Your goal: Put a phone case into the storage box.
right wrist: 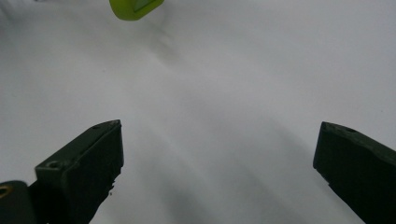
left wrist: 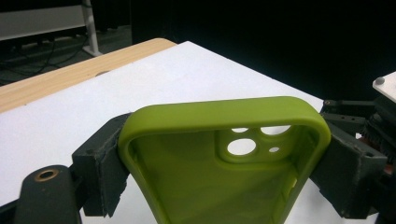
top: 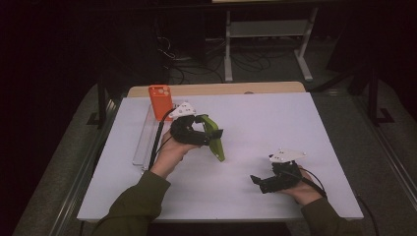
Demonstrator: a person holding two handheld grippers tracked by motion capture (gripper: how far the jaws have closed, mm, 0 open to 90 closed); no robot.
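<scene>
Left gripper (top: 209, 135) has its jaws clamped on the green phone case (left wrist: 224, 154) mid-frame, right gripper (top: 263, 182) gaping empty lower right, probably grabs the case's free end next.

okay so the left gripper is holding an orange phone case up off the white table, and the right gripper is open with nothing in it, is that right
Not quite: the phone case clamped in the left gripper is green, as the left gripper view shows. The rest holds: it is off the white table, and the right gripper is open and empty.

an orange phone (top: 160, 101) stands beside a clear tray (top: 142, 140).
</scene>
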